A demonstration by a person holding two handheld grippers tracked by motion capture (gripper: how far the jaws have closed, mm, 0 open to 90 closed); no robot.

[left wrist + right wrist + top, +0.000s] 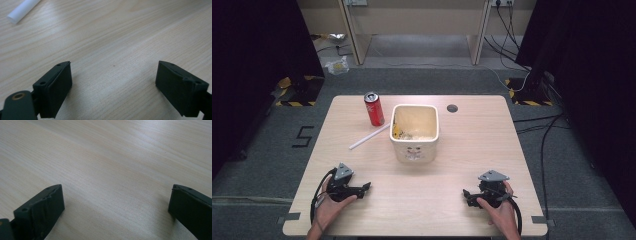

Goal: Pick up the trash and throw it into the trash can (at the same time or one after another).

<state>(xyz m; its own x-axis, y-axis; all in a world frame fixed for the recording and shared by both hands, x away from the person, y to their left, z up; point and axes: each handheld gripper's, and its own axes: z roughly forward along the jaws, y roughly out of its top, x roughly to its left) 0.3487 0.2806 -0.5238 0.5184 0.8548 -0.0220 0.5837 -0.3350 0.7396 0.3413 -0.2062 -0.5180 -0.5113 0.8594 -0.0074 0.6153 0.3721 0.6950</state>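
Observation:
A cream square tub [414, 131] stands mid-table with yellowish scraps inside. Left of it a red drink can [373, 109] stands upright, and a white straw [369, 136] lies slanted on the wood; one end of the straw [23, 10] reaches into the left gripper view. My left gripper [367, 187] rests near the front left edge, held by a hand, open, with bare wood between the jaws [113, 72]. My right gripper [466, 195] rests near the front right, also held by a hand, open over bare wood [116, 200].
The wooden table [472, 145] has a round cable hole [452, 108] at the back right. Cables [542, 135] trail on the grey floor to the right. A desk frame stands beyond the table, and dark curtains flank both sides.

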